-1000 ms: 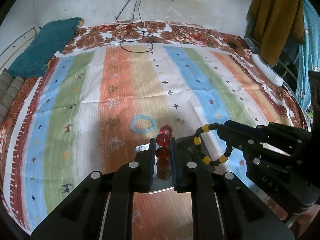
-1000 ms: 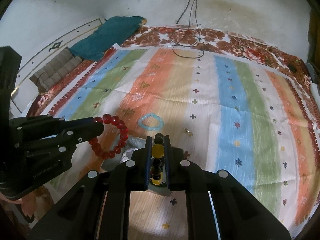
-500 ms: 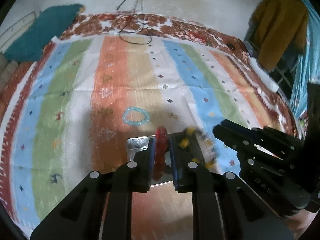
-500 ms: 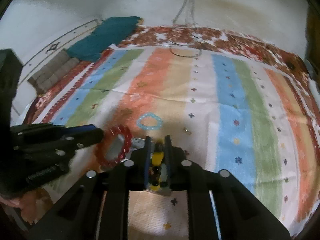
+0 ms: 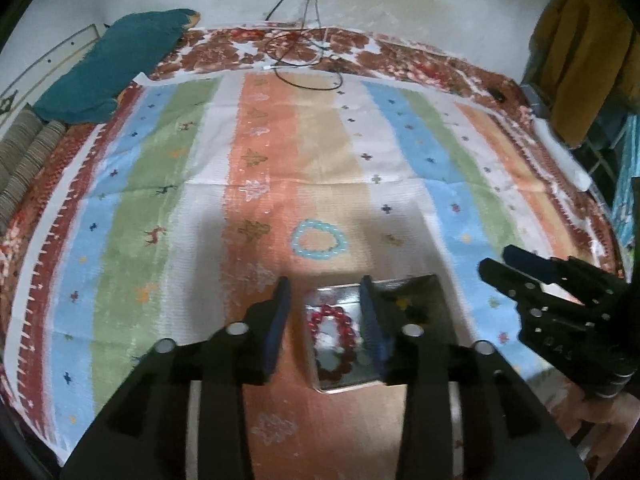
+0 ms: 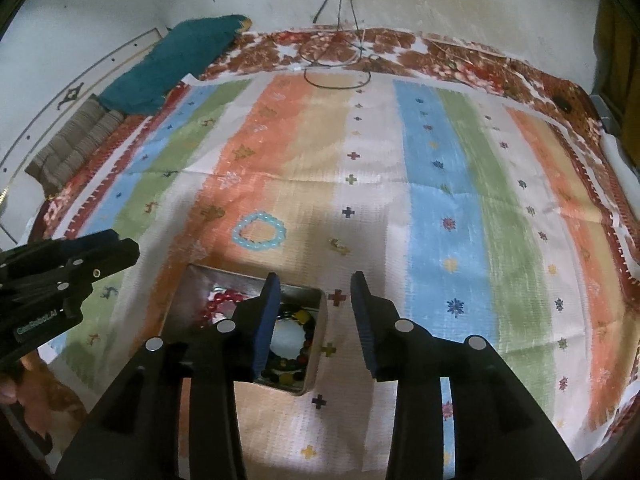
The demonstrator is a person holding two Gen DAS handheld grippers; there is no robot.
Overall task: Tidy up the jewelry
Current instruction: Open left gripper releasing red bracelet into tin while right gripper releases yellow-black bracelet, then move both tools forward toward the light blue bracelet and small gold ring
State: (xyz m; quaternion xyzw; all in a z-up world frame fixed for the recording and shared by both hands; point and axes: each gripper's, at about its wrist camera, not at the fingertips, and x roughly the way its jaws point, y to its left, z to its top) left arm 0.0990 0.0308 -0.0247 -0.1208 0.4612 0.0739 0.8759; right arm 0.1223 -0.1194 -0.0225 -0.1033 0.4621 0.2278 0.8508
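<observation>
A shiny metal tray [image 5: 424,292] lies on the striped cloth. A red bead bracelet [image 5: 332,326] lies in its left part, seen between my open left gripper's [image 5: 325,286] fingers. In the right wrist view the tray [image 6: 188,292] also holds a black and yellow bead bracelet [image 6: 304,354] beside the red one [image 6: 220,300]. My right gripper [image 6: 315,284] is open and empty above the tray's right edge. A light blue bracelet [image 5: 319,239] lies on the cloth just beyond the tray, also in the right wrist view [image 6: 259,230].
A small gold item [image 6: 339,246] lies on the cloth right of the blue bracelet. A teal pillow [image 5: 116,64] and a coiled black cable [image 5: 304,60] lie at the far edge. Clothes [image 5: 580,52] hang at the right.
Both grippers opened and let go: the red bracelet and the black and yellow bracelet now lie in the tray. Both grippers lifted and drew back a little.
</observation>
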